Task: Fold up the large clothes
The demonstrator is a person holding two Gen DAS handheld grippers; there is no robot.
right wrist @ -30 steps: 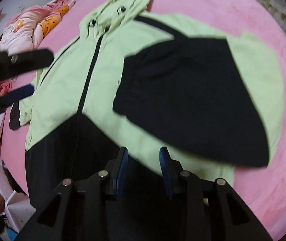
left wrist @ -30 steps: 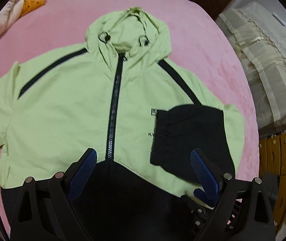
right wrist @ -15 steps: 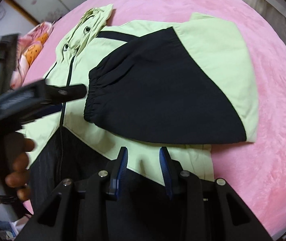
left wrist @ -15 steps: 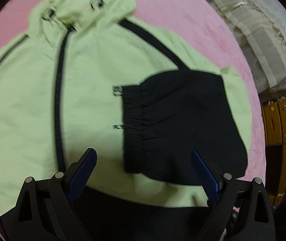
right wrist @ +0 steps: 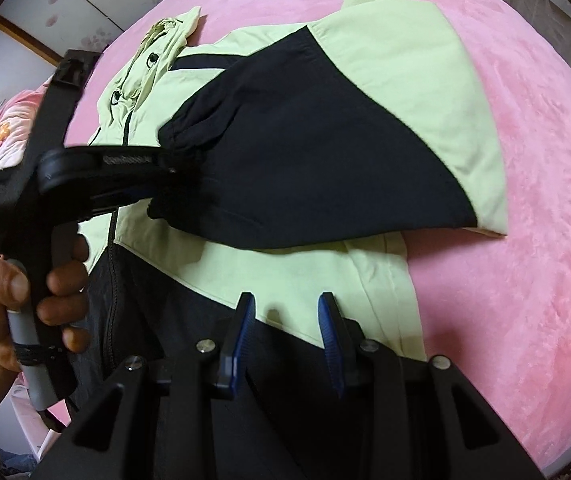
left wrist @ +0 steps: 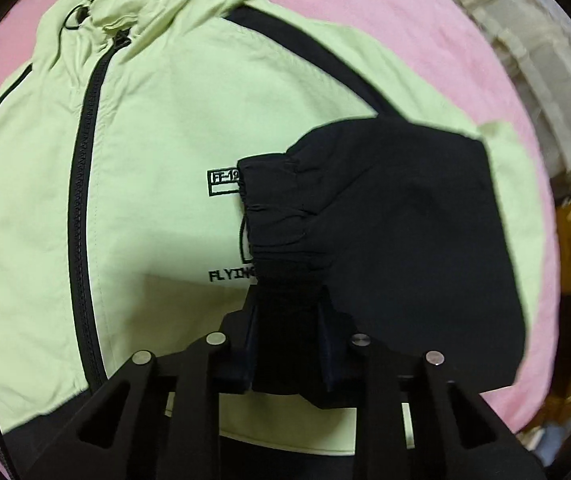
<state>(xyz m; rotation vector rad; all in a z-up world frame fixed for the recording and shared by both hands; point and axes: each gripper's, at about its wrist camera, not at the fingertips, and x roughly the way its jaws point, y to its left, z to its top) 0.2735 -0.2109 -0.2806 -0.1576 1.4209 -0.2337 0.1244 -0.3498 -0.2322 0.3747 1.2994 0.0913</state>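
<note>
Dim warm indoor light, soft shadows, slight motion blur, heavy fisheye edge distortion.

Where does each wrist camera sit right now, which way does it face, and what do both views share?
Left wrist: rides the left claw, looking steeply down at the jacket; its jaws are closing around the black sleeve cuff.
Right wrist: rides the right claw, looking down over the jacket's hem side on the pink bedcover; its jaws are apart and empty, and the person's left hand shows gripping the other claw's handle.
Shared: jacket, folded sleeve, hood, bedcover.
</note>
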